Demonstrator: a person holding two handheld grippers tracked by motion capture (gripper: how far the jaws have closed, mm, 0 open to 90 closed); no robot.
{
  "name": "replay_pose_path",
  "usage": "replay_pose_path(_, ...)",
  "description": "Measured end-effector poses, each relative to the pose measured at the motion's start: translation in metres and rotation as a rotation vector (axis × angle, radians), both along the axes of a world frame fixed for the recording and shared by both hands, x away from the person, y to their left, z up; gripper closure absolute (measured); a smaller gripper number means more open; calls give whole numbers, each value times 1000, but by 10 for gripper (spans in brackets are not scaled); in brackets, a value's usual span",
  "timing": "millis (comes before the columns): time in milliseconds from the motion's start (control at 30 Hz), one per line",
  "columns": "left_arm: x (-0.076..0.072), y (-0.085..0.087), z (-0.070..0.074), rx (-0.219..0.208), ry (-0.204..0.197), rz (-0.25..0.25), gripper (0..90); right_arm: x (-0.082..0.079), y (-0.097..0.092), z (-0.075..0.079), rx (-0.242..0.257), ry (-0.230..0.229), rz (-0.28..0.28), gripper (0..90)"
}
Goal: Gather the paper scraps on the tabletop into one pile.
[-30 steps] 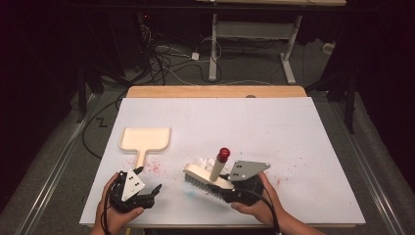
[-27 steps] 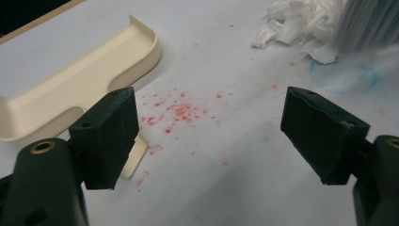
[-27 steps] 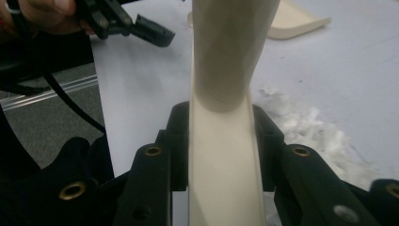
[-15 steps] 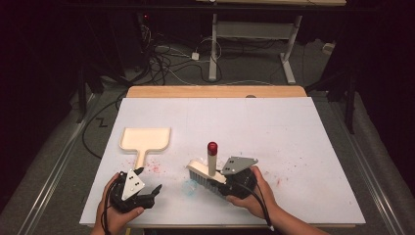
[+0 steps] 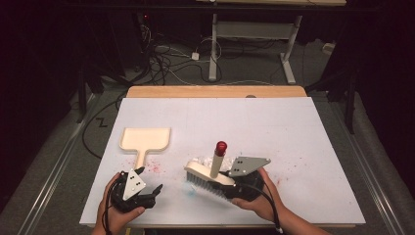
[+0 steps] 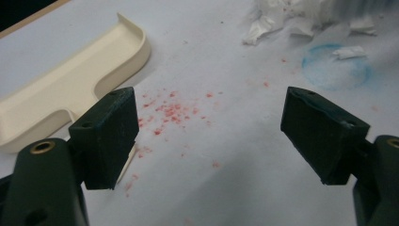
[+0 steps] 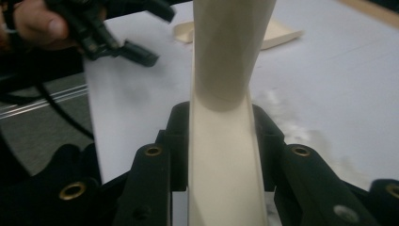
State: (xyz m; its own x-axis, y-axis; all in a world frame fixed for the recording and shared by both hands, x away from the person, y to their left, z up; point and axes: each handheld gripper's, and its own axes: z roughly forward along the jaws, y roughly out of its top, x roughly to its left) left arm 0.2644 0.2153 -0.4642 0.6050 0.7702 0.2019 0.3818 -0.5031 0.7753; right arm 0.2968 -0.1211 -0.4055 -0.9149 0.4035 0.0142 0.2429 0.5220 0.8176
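Cream brush [image 5: 208, 177] low on the worktop [image 5: 293, 127], just right of centre near the front edge, bristles down on the white sheet, red-capped handle [image 5: 218, 159] rising tilted. Clamped at its body by the right claw [image 5: 235, 188], jaws pressed tight on either side of the cream plastic in the right gripper view. Crumpled white paper scraps [image 5: 203, 160] just behind the brush head. Faint blue ring [image 6: 335, 66] beside the scraps. Red specks [image 6: 171, 110] scattered on the sheet to the left. Cream dustpan [image 5: 145, 140] flat farther left, handle toward the person. Left claw [image 5: 147, 193] near the front-left corner, jaws spread wide, nothing between them, just beside the dustpan handle.
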Motion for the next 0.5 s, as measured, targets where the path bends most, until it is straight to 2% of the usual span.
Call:
replay_pose_path(100, 0, 3, 1, -14, -4, 9, 188, -3, 12, -9, -22, 27, 28, 680)
replay_pose_path(133, 0, 3, 0, -15, -2, 9, 188, -3, 15, -12, -38, 20, 37, 680)
replay_pose_path(233, 0, 3, -1, -12, 4, 3, 188, -2, 19, -19, -66, 42, 42, 680)
replay_pose_path(400, 0, 0, -2, -6, 11, -7, 188, 4, 15, -20, -114, -9, 6, 680)
replay_pose_path(500, 0, -1, -3, -1, 13, -14, 188, 11, 5, -17, -119, -38, -36, 681)
